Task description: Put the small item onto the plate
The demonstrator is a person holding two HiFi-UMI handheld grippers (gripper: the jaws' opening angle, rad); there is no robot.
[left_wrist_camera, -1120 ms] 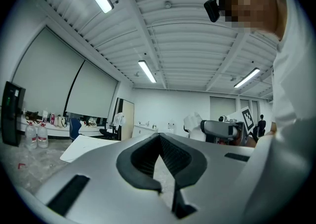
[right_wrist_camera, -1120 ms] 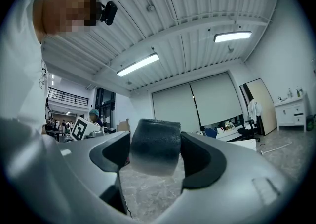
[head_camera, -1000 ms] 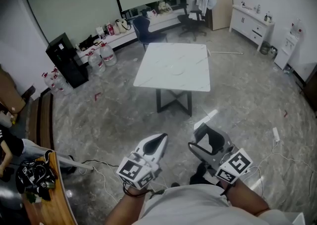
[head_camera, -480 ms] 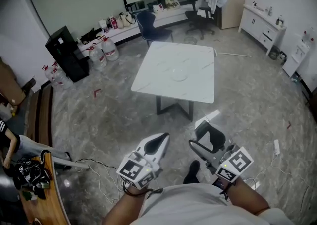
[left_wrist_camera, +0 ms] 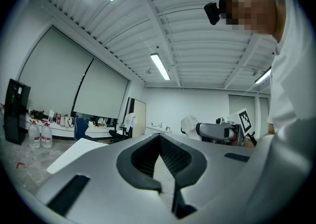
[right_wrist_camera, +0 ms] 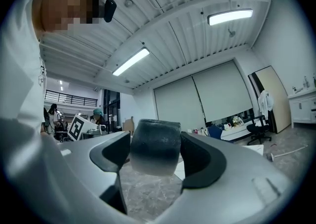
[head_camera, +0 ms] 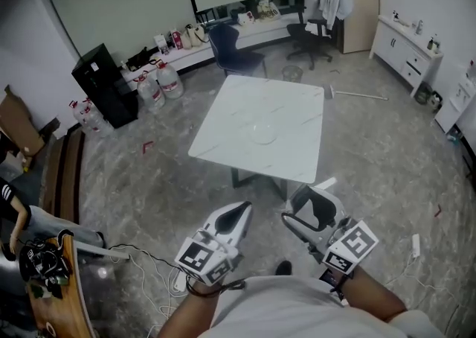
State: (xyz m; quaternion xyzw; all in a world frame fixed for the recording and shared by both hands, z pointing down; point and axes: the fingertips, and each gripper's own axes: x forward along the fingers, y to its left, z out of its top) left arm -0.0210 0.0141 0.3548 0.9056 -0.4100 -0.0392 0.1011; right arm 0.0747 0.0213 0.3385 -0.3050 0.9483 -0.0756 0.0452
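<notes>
A pale round plate lies near the middle of a white square table that stands some way ahead of me on the marble floor. Both grippers are held close to my body, well short of the table. My right gripper is shut on the small item, a stubby cylinder that is dark on top and pale below, wedged between the two jaws. My left gripper is shut with its jaws meeting at the tip and nothing between them.
A black cabinet and water bottles line the far wall. A blue chair and an office chair stand beyond the table. A wooden desk is at the lower left, and cables lie on the floor.
The table and plate have drawn nearer and lower in the head view as I move forward. Both grippers hold the same pose, the right one still shut on the item.
</notes>
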